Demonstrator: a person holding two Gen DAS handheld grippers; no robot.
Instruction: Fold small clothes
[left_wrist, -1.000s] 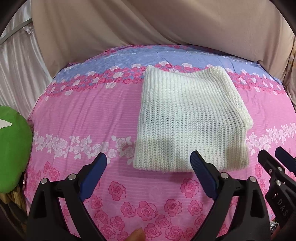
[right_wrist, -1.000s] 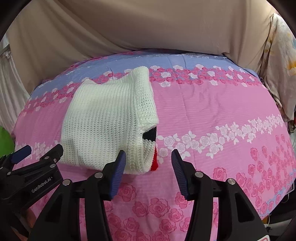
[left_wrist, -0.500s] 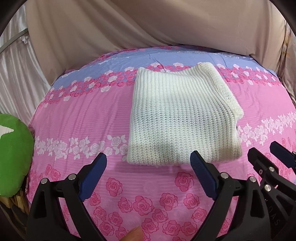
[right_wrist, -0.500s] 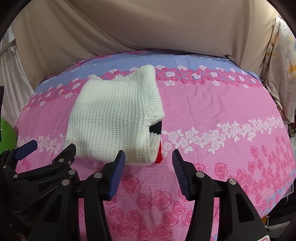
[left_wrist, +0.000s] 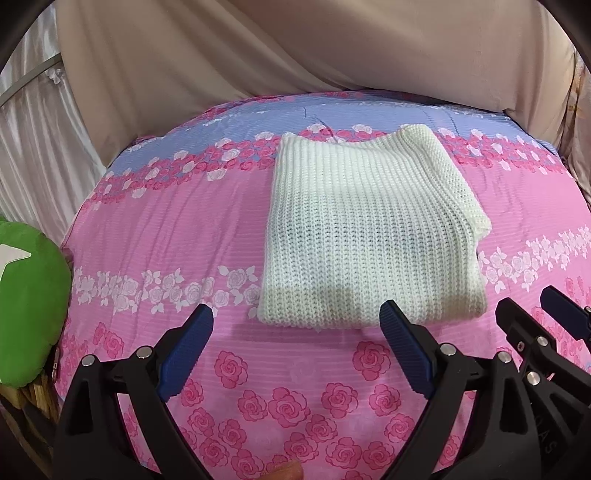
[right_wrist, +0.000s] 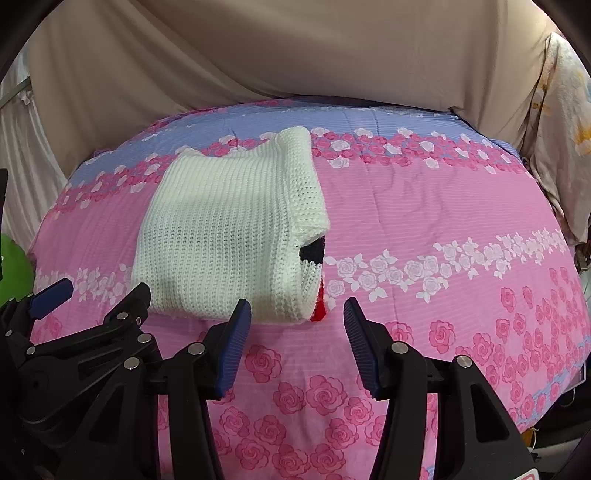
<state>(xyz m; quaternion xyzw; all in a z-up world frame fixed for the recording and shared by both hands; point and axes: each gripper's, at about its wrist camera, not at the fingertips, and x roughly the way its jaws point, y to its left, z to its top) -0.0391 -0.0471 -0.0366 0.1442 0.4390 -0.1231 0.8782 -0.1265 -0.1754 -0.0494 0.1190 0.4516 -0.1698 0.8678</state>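
A white knitted sweater (left_wrist: 369, 236) lies folded into a rectangle on the pink flowered bedsheet (left_wrist: 177, 229). In the right wrist view the sweater (right_wrist: 229, 236) shows a bit of black and red knit at its open right end. My left gripper (left_wrist: 295, 332) is open and empty, just short of the sweater's near edge. My right gripper (right_wrist: 297, 321) is open and empty, near the sweater's near right corner. The right gripper also shows at the left wrist view's right edge (left_wrist: 546, 314), and the left gripper at the right wrist view's left edge (right_wrist: 92, 299).
A green cushion (left_wrist: 29, 314) lies off the bed's left side. Beige cloth (left_wrist: 295, 55) hangs behind the bed, and a light curtain (left_wrist: 33, 147) hangs at the left. Pale flowered fabric (right_wrist: 561, 147) hangs at the bed's right side.
Both grippers have drawn back from the sweater and risen a little; the sweater sits farther off in both views. It has not moved. Both grippers stay open.
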